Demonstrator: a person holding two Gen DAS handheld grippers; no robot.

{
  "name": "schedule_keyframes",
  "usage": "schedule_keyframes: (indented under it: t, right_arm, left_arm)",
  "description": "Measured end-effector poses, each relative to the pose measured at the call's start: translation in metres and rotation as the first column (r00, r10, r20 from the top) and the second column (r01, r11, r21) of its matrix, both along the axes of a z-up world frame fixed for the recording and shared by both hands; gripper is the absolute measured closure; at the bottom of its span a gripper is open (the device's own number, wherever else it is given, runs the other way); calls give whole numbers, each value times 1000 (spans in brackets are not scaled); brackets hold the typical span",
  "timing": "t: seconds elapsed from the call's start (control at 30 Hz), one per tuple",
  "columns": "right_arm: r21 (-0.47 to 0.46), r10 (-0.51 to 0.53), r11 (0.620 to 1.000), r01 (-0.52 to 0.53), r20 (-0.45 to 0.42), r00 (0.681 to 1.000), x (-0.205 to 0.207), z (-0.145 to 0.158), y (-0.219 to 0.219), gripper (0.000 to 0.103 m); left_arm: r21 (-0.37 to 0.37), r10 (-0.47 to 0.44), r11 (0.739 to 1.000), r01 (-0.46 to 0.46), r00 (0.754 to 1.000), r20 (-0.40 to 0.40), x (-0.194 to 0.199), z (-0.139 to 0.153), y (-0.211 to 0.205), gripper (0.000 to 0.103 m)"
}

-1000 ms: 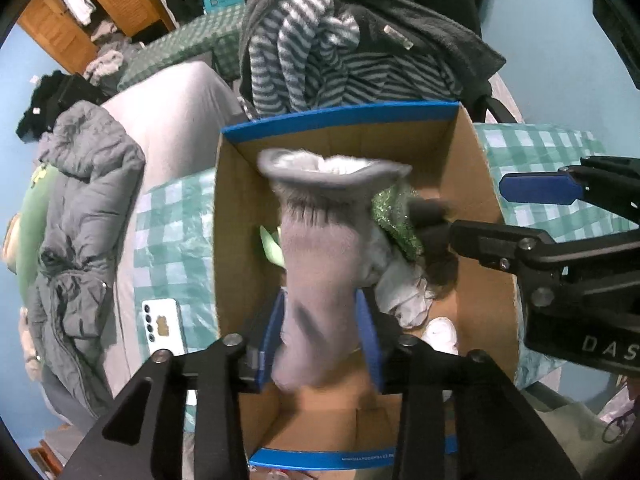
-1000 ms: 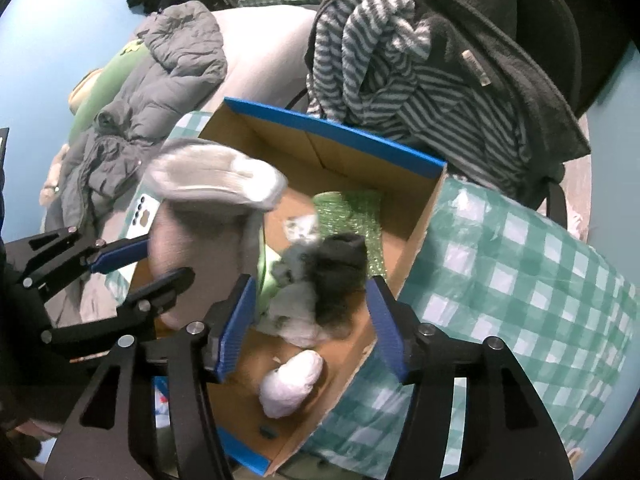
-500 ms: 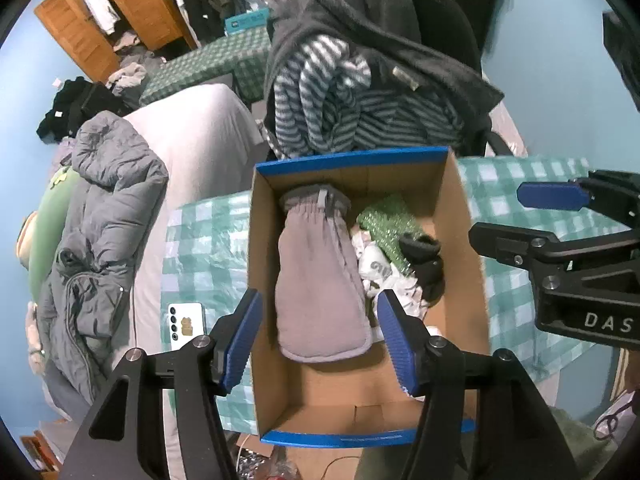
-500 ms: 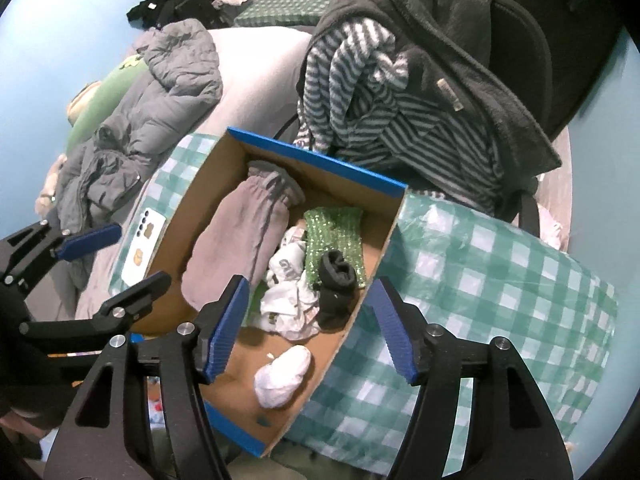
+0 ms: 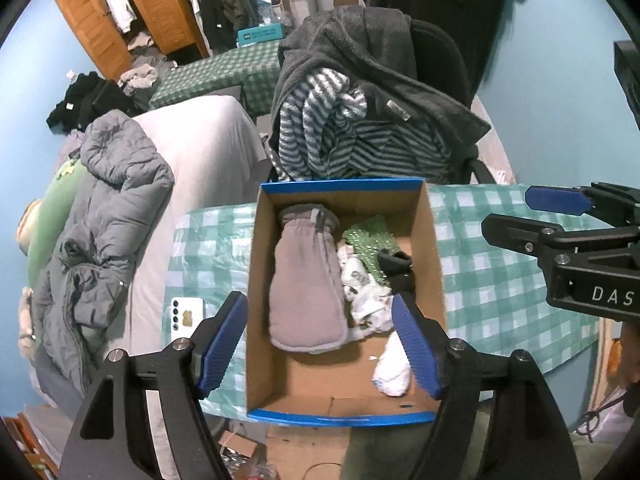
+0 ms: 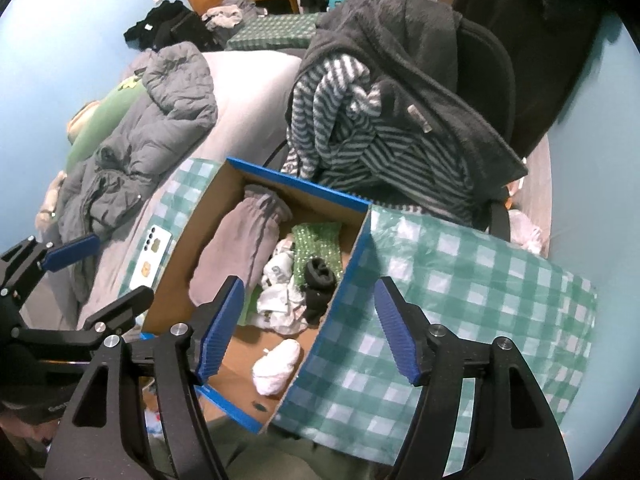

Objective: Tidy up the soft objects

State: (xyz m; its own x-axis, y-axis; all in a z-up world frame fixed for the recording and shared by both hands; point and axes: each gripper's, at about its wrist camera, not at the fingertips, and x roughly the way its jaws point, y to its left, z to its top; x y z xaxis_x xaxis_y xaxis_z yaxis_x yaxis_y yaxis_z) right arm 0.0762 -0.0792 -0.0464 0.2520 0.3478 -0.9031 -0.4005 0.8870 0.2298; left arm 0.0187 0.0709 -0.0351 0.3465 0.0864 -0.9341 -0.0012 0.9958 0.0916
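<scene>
Green-checked tabletop (image 5: 492, 292) carries a blue-rimmed cardboard box (image 5: 434, 248) holding a grey mitten (image 5: 306, 280); left hand-held gripper (image 5: 320, 344) jaws opening, empty; right hand-held gripper (image 6: 306, 328) wide, empty.

Home bedroom, bed (image 5: 208, 148), wooden wardrobe (image 5: 120, 16), strewn clothes (image 5: 92, 100)

The grey knitted mitten (image 5: 306, 280), a second ago hanging pinched in the left claw (image 5: 320, 344), now lies flat in the blue-rimmed cardboard box (image 5: 340, 186), the left claw's jaws opening and empty, and both claws have lifted higher above it.
</scene>
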Motion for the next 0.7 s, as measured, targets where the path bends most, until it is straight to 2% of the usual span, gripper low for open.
schedule_keyframes:
  t: [0.2,0.33,0.7]
  right_arm:
    - [-9,-18,1000,18,38,999,-9,17,-17,36]
    - [-8,-37,999,37,51,998,-13,24,-29,35]
    - [-6,-80,997,80,62,995,-19,30,-56,35]
  left_arm:
    - [-2,-2,1000,2,1000,13,-7,9,-12,27]
    - [0,-15,1000,15,1000,16,-13,13,-21,18]
    - [4,-32,999,32,999,21,-19,22,-43,18]
